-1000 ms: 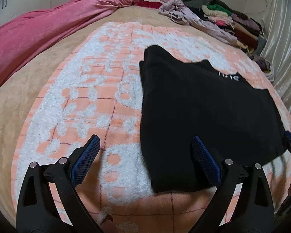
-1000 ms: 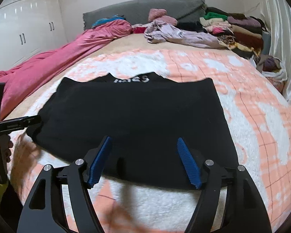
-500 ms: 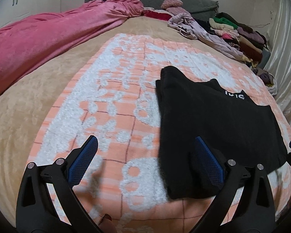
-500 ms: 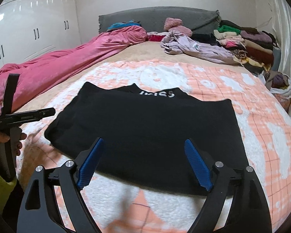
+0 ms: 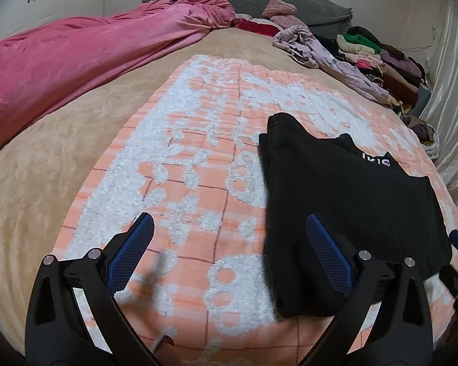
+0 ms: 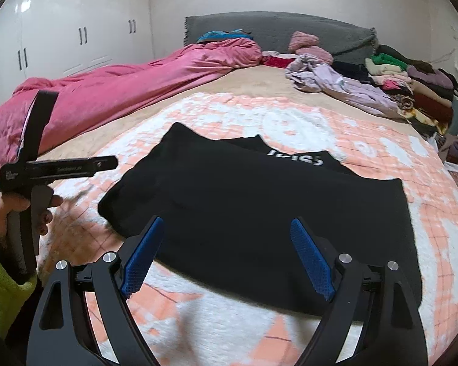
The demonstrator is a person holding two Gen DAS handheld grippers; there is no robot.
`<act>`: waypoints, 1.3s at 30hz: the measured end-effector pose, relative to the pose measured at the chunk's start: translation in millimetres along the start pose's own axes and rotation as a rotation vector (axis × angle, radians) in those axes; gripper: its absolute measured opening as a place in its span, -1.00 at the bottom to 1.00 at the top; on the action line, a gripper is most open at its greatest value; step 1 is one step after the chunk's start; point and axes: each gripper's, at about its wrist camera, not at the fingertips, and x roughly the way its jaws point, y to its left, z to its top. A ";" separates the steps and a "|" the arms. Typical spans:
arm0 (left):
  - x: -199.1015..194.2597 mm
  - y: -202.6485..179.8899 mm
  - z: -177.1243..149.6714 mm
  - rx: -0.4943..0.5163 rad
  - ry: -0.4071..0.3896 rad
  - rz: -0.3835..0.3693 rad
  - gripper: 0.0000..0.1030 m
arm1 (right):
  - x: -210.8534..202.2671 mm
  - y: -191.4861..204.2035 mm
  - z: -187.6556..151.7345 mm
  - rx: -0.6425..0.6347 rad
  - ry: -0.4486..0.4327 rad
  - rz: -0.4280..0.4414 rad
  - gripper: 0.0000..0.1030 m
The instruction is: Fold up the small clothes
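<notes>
Left wrist view shows the black knit garment with white lettering (image 5: 345, 201) lying flat, partly folded, on the peach-and-white tufted blanket (image 5: 198, 158) covering the bed. Left tool (image 5: 229, 247) hovers with fingers spread wide, empty, its right finger over the garment's near left corner. Right tool (image 6: 226, 250) likewise stands apart and empty above the near hem. Judged soft, light and limp: the fabric would sag and slip unless pinched through all layers. Recommended holds are the near hem corners, one per tool.

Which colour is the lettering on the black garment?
White lettering near the black garment's neckline, clearest in the right wrist view.
</notes>
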 end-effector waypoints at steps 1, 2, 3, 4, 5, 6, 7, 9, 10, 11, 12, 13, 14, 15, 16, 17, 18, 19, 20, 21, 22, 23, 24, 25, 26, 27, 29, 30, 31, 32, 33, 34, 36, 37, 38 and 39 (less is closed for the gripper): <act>0.3 1.7 0.4 -0.005 0.001 0.000 0.81 | 1.4 3.0 0.4 -0.006 0.001 0.003 0.63; 0.5 3.4 1.0 -0.010 0.002 -0.001 0.81 | 3.4 6.7 0.8 -0.013 0.003 0.008 0.63; 0.8 4.7 1.5 -0.013 0.003 0.000 0.81 | 6.1 11.9 1.1 -0.024 0.008 0.015 0.63; 0.9 6.4 2.1 -0.017 0.002 0.001 0.81 | 8.3 15.0 0.9 -0.031 0.011 0.020 0.63; 1.1 7.6 2.8 -0.020 0.002 0.003 0.81 | 10.2 18.3 0.9 -0.038 0.013 0.023 0.63; 1.4 8.7 3.3 -0.023 0.002 0.006 0.81 | 13.0 23.1 1.0 -0.048 0.016 0.029 0.63; 1.7 10.0 3.9 -0.027 0.002 0.007 0.81 | 14.7 27.2 1.0 -0.058 0.019 0.033 0.63; 1.9 13.0 5.1 -0.038 0.002 0.008 0.81 | 19.8 34.7 1.3 -0.072 0.027 0.044 0.63; 1.8 14.0 5.3 -0.040 0.001 0.008 0.81 | 22.3 36.9 1.0 -0.078 0.030 0.049 0.63; 2.0 15.8 6.1 -0.045 0.000 0.008 0.81 | 24.9 39.4 0.7 -0.085 0.034 0.054 0.63; 2.5 16.9 6.7 -0.049 0.001 0.008 0.81 | 27.7 43.5 0.4 -0.095 0.038 0.056 0.63; 2.8 18.3 7.0 -0.052 0.002 0.009 0.81 | 30.0 46.9 0.2 -0.106 0.041 0.059 0.63; 3.8 20.4 8.2 -0.058 0.002 0.010 0.81 | 31.5 49.6 -0.1 -0.114 0.044 0.061 0.63; 4.4 21.6 8.8 -0.063 0.003 0.010 0.81 | 34.1 53.8 -0.3 -0.127 0.047 0.060 0.63; 5.9 24.0 10.4 -0.071 0.004 0.011 0.81 | 36.1 56.7 -0.5 -0.139 0.049 0.061 0.63; 7.5 25.4 11.8 -0.077 0.007 0.010 0.81 | 38.3 60.0 -1.0 -0.151 0.052 0.063 0.63; 9.2 27.0 13.1 -0.083 0.009 0.009 0.81 | 41.8 64.4 -1.8 -0.168 0.058 0.059 0.63; 10.9 28.8 14.4 -0.091 0.012 0.009 0.81 | 43.7 67.6 -2.4 -0.179 0.061 0.058 0.63; 13.1 31.3 16.4 -0.105 0.013 0.006 0.81 | 46.0 71.1 -3.3 -0.194 0.064 0.057 0.63; 14.3 32.2 17.1 -0.113 0.015 -0.002 0.81 | 49.7 75.7 -4.5 -0.215 0.071 0.053 0.63; 15.6 33.4 18.2 -0.122 0.018 -0.015 0.81 | 52.2 77.3 -4.7 -0.227 0.076 0.052 0.63; 17.3 34.3 19.5 -0.134 0.022 -0.034 0.81 | 55.7 80.8 -5.2 -0.244 0.083 0.050 0.63; 19.2 34.4 20.4 -0.143 0.028 -0.052 0.81 | 59.6 85.0 -7.0 -0.268 0.091 0.043 0.63; 20.6 34.2 21.0 -0.147 0.033 -0.064 0.81 | 62.8 87.9 -8.2 -0.289 0.097 0.038 0.63; 22.8 33.0 21.7 -0.153 0.041 -0.085 0.81 | 66.0 91.5 -9.6 -0.310 0.101 0.032 0.63; 24.6 31.8 22.2 -0.159 0.046 -0.102 0.81 | 69.7 95.2 -11.2 -0.336 0.105 0.023 0.63; 28.9 28.6 23.9 -0.166 0.055 -0.127 0.81 | 76.7 100.7 -13.8 -0.376 0.112 -0.005 0.63; 31.0 27.1 24.6 -0.168 0.061 -0.136 0.81 | 81.6 103.3 -15.3 -0.399 0.116 -0.025 0.63; 32.8 25.7 25.0 -0.170 0.064 -0.145 0.81 | 85.6 105.3 -17.1 -0.414 0.119 -0.040 0.63; 34.9 23.7 25.8 -0.171 0.070 -0.158 0.81 | 89.3 106.5 -17.7 -0.424 0.120 -0.050 0.63; 36.5 22.4 26.6 -0.170 0.074 -0.169 0.81 | 93.3 107.2 -17.7 -0.431 0.116 -0.058 0.63; 37.7 21.3 27.8 -0.169 0.076 -0.176 0.81 | 96.3 107.5 -17.7 -0.437 0.113 -0.065 0.63; 41.7 17.4 32.5 -0.157 0.081 -0.175 0.81 | 101.2 107.4 -16.4 -0.444 0.097 -0.082 0.63; 42.6 16.4 34.9 -0.148 0.078 -0.166 0.81 | 103.0 106.7 -15.3 -0.448 0.090 -0.095 0.60; 43.0 13.2 39.1 -0.131 0.074 -0.155 0.81 | 105.1 106.4 -14.2 -0.452 0.085 -0.104 0.60; 42.4 9.6 43.6 -0.119 0.065 -0.149 0.81 | 106.5 105.8 -13.0 -0.454 0.078 -0.108 0.60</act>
